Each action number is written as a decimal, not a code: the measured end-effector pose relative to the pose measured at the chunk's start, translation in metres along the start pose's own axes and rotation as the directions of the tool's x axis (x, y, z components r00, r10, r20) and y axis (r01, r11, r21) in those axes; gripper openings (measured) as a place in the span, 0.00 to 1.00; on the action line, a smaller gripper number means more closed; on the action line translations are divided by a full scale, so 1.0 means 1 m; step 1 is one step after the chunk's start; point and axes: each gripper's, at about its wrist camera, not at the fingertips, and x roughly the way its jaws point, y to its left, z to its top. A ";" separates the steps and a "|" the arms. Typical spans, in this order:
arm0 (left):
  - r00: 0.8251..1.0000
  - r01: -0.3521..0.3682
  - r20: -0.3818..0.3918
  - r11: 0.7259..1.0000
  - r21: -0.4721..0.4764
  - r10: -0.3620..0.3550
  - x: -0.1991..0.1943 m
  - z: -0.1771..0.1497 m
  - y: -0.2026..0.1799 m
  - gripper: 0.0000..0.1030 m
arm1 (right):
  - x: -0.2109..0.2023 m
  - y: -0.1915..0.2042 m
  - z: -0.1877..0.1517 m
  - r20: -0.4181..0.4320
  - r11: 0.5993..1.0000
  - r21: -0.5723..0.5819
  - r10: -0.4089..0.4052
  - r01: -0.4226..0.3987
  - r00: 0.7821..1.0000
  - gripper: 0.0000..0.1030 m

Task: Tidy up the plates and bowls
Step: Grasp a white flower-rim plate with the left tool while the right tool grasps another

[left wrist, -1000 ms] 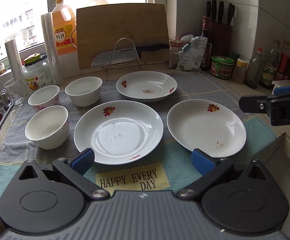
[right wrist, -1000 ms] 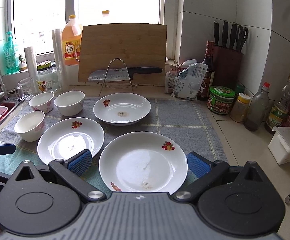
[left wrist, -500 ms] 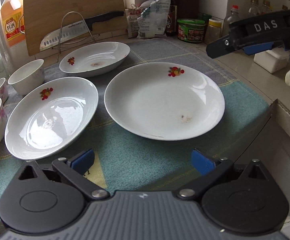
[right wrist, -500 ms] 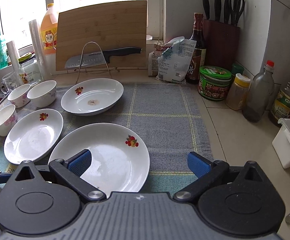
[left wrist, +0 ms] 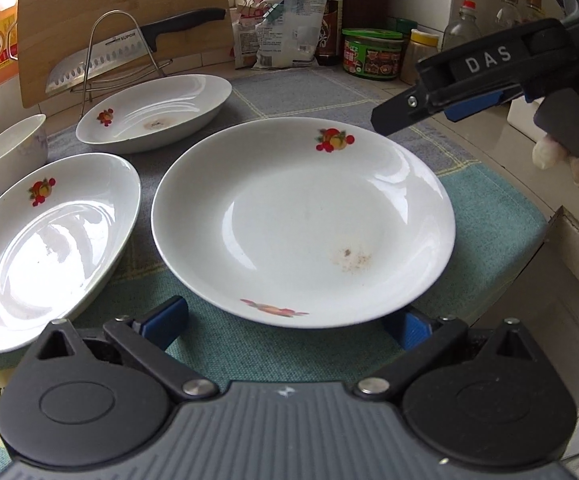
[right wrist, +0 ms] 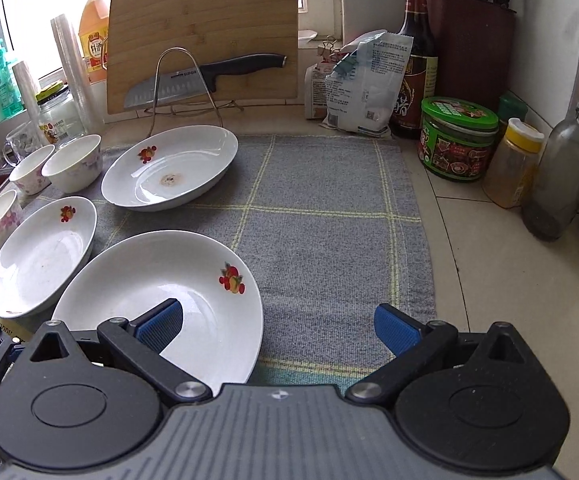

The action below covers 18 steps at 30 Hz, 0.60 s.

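Near plate (left wrist: 301, 220) on the mat (right wrist: 329, 216), both grippers spread wide, gripping nothing.
White, shallow, fruit motifs on rim, brown speck patch inside; left gripper (left wrist: 285, 322) at its near edge, right gripper (right wrist: 277, 322) over its right rim.

The right gripper (right wrist: 279, 326) stands with its blue-padded jaws wide apart, the left pad over the near white ceramic plate with a red fruit motif (right wrist: 193, 280) and the right pad above the grey checked cloth mat (right wrist: 329, 220). Two more white fruit-motif plates lie on the mat, one to the left (right wrist: 41, 256) and one further back (right wrist: 169, 168), with three white floral bowls (right wrist: 75, 160) grouped at the far left. Behind them, a black-handled kitchen knife (right wrist: 205, 76) rests on a wire stand (right wrist: 185, 84) before an upright bamboo cutting board (right wrist: 205, 12).
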 end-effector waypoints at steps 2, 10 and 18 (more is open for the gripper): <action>1.000 0.003 0.024 1.000 0.004 -0.003 0.000 -0.003 0.000 1.00 | 0.012 0.000 0.004 -0.022 0.999 -0.019 0.032 -0.032 0.999 1.00; 0.996 -0.007 0.091 1.000 -0.003 0.008 -0.004 -0.012 -0.002 1.00 | 0.050 0.000 0.014 -0.098 0.981 -0.073 0.173 -0.181 0.980 1.00; 0.993 0.009 0.115 1.000 0.023 -0.011 -0.004 -0.013 0.000 1.00 | 0.069 0.005 0.021 -0.161 0.910 -0.192 0.340 -0.368 0.926 1.00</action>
